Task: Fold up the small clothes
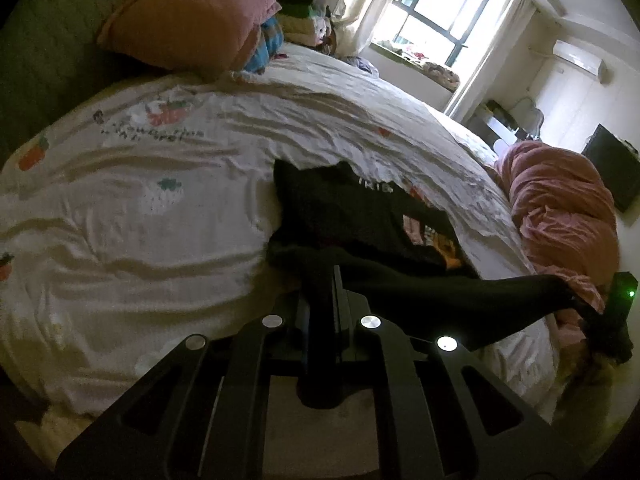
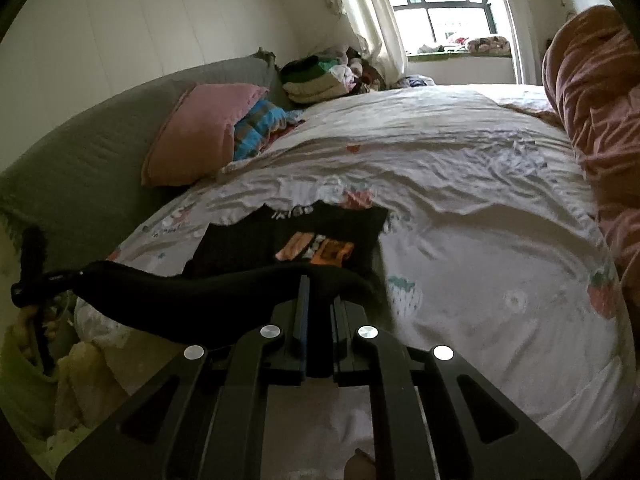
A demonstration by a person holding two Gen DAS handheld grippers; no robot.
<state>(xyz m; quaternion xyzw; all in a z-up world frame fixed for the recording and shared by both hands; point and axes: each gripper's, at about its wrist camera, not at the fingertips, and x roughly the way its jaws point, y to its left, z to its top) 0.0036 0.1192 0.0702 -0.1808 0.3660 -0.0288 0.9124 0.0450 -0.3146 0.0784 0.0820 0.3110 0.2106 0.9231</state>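
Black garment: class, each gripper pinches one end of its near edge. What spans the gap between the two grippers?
Only the taut hem of the black garment runs from the left gripper to the right gripper; both wrist views show it lifted above the strawberry-print sheet.

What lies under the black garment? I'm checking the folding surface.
The strawberry-print sheet shows around the black garment, whose near edge both grippers hold lifted. Whatever it directly covers is hidden.

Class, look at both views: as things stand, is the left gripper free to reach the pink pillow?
Probably not. The left gripper is shut on the black garment, whose other end the right gripper pinches. The pink pillow lies far across the bed; the bedding between looks unobstructed.
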